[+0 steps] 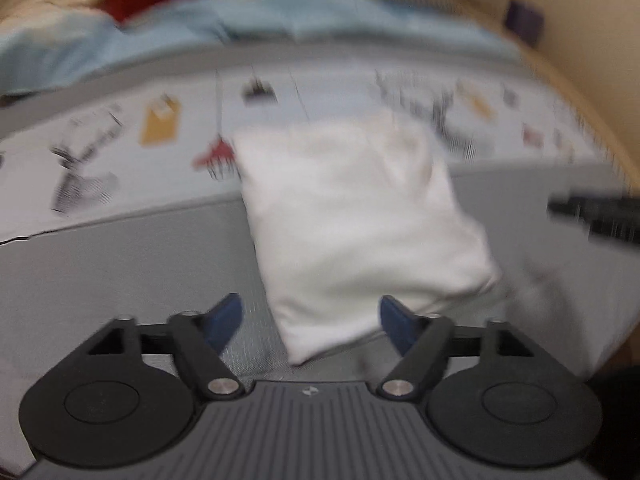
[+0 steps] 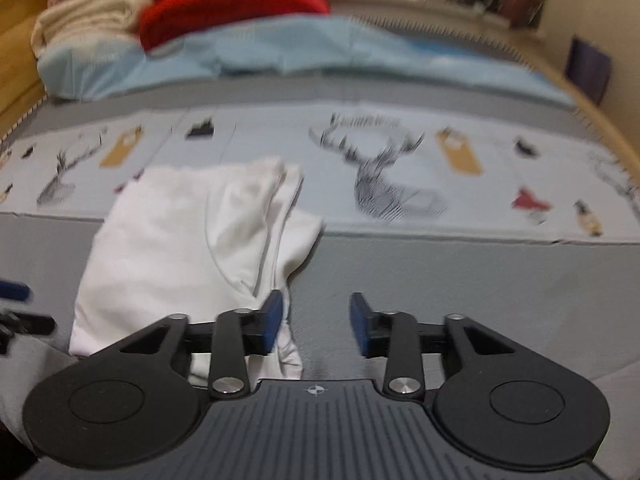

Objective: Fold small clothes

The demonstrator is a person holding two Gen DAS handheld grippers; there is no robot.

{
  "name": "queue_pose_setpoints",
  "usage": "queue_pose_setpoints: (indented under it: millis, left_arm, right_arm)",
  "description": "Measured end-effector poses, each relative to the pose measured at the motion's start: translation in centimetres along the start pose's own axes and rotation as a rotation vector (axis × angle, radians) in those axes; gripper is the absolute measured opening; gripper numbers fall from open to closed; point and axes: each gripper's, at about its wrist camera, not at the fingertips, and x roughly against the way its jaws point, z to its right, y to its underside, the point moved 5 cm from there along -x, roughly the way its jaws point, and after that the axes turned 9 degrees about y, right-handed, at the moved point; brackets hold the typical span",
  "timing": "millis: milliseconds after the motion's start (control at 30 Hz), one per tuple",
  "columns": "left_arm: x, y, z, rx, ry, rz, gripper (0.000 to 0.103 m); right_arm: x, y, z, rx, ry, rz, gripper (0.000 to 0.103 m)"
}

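Note:
A white garment (image 1: 360, 216) lies folded into a rough rectangle on the grey bedcover. In the left wrist view my left gripper (image 1: 310, 322) stands wide open above the garment's near corner, its blue pads apart and not pressing the cloth. In the right wrist view the same white garment (image 2: 188, 240) lies to the left, its layered edges showing at its right side. My right gripper (image 2: 316, 326) is open over grey cover, with its left pad just over the garment's near right corner. The left gripper's blue tip (image 2: 14, 292) shows at the far left edge.
The grey bedcover (image 2: 480, 300) meets a pale printed sheet with deer drawings (image 2: 384, 184). Behind lie a light blue blanket (image 2: 280, 56), a red cloth (image 2: 236, 4) and a cream blanket (image 2: 88, 20). A wooden bed frame (image 2: 596, 120) runs along the right.

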Motion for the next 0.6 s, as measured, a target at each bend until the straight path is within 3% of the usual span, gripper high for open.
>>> queue_pose_setpoints:
  millis: [133,267,333,367,467,600]
  left_arm:
    - [4.2,1.6,2.2,0.062,-0.007,0.137,0.086]
    - [5.2,5.9,3.7,0.149,-0.045,0.212,0.086]
    - [3.9,7.6,3.8,0.236,-0.071,0.137,0.086]
    - [3.9,8.0,4.0,0.27,-0.047,0.141,0.086]
    - [3.9,8.2,4.5,0.24,-0.097,0.149,0.086]
    - [3.6,7.9,4.2,0.264,-0.09,0.155,0.09]
  right_arm:
    - [5.0,1.6,-0.6,-0.002,-0.023,0.106,0.06]
    - [8.7,3.9,-1.4,-0.032,-0.032,0.167,0.073]
    - [10.0,4.9,-1.7,-0.058,-0.039,0.184,0.075]
    - [10.4,5.7,-1.9,-0.075,-0.041,0.19,0.078]
    - [10.7,7.1,-2.6,-0.102,-0.043,0.141,0.079]
    - [10.7,7.6,-3.9,-0.062,-0.009,0.156,0.08]
